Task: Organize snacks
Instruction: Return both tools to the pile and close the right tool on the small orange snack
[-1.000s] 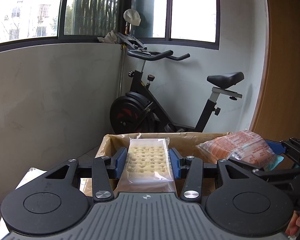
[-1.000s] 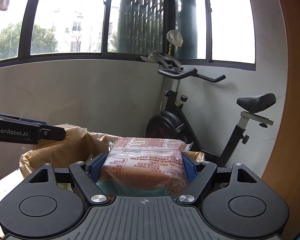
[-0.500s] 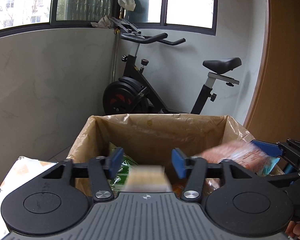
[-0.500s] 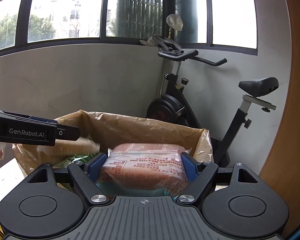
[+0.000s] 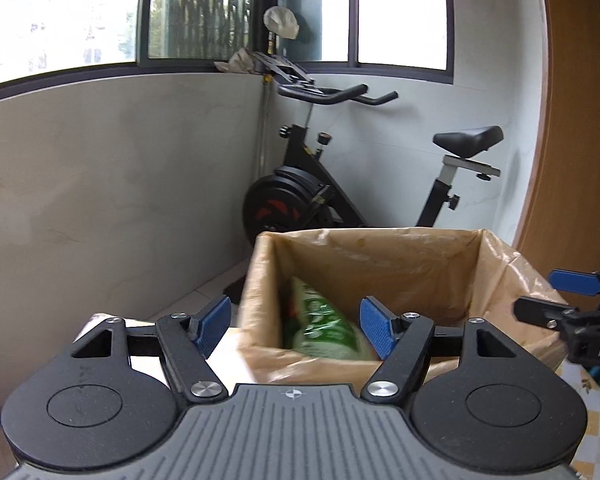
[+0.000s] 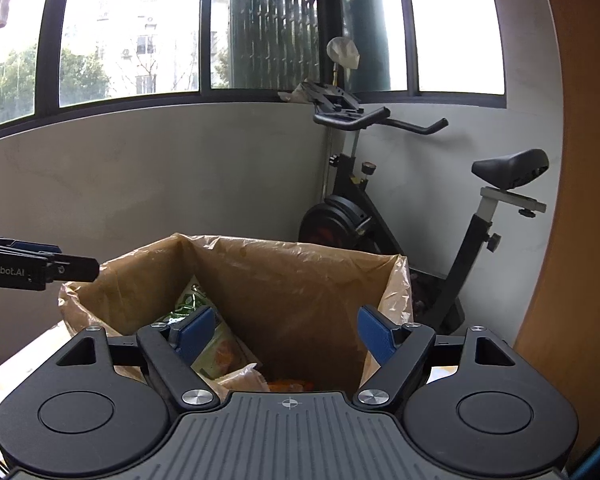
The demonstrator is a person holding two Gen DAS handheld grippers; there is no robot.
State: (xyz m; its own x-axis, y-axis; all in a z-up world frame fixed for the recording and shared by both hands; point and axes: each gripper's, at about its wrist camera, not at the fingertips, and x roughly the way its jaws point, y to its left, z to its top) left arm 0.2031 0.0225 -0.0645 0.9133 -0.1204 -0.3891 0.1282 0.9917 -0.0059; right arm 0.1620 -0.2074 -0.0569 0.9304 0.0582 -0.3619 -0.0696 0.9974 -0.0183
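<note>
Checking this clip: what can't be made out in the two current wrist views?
- Box floor: right wrist view, covered by the right gripper body.
- Orange item low in the box: right wrist view, only a sliver above the gripper body.
- Green bag: left wrist view, print blurred, lower part behind the box's near wall.
- Right gripper in the left wrist view: cut off by the right edge.
- Left gripper: near-left box corner beside it smeared.

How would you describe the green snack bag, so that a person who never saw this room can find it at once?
In the corner under the windows stands a black exercise bike. In front of it is a cardboard box lined with brownish plastic. The green snack bag leans against the box's left inner wall, the only green packet, standing taller than the pale and orange packets below.
</note>
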